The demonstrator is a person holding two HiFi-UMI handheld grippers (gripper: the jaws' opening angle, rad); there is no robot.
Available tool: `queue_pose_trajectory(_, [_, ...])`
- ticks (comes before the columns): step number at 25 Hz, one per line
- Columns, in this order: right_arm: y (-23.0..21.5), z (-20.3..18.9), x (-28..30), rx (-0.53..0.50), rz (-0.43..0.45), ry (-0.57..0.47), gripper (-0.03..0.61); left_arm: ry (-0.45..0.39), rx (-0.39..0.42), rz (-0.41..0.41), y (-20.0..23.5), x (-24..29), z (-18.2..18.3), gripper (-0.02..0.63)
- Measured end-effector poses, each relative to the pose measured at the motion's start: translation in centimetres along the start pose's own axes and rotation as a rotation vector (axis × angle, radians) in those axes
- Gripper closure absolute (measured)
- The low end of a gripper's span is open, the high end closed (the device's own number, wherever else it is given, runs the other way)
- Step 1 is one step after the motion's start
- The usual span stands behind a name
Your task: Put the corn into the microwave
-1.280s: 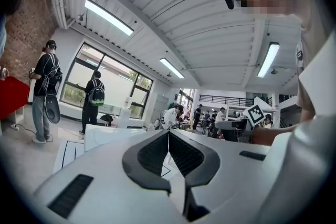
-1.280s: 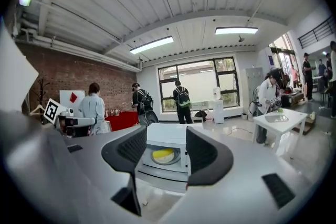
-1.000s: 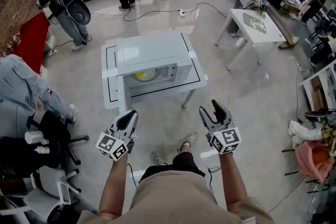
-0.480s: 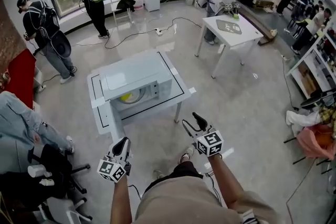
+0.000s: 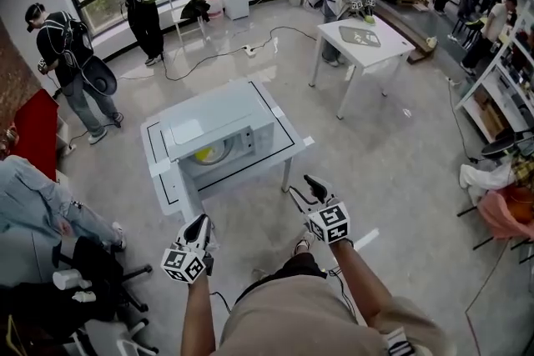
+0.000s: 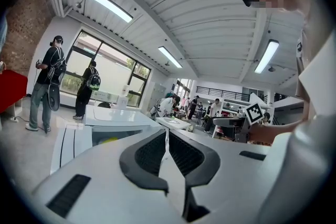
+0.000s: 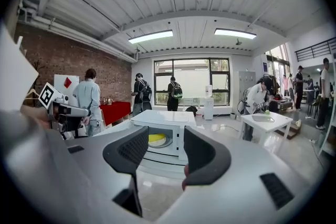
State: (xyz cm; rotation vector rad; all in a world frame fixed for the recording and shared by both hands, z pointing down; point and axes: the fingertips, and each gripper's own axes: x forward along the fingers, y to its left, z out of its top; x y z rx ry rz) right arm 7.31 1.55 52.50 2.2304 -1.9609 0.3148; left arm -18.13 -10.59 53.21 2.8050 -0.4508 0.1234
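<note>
White plastic left gripper (image 5: 198, 223): jaws pressed together, nothing between them. It sits lower and closer to the person's waist than a second ago.

Ahead of both claws and well apart from them, the microwave (image 5: 219, 127) stands on a low white table (image 5: 288, 147). It is farther from the claws than it was. Its cavity is open to view. Yellow corn (image 5: 204, 152) lies inside on the plate, beyond reach of either claw.

Right gripper (image 5: 304, 189): jaws wide and just starting to close. They are empty, and only the distant microwave shows through the gap. This claw has also dropped and drawn back.

Reading: the corn looks placed and the person is backing off, so the task is likely done, apart perhaps from the door.

Writing: no legible brand on the microwave. The gripper cubes carry only black-and-white square patterns.
</note>
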Motion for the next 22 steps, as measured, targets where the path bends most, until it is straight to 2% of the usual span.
queue_pose_trajectory(6, [0.6,1.1,-0.5,-0.001,0.005,-0.059,0.391,0.008,0.005,-0.015,-0.5,-0.5,-0.2,0.607])
queue_pose_trajectory(22, [2.0,1.4,0.3,0.017,0.015,-0.065,0.411,0.002,-0.004,-0.035,-0.7,-0.9,-0.1,0.607])
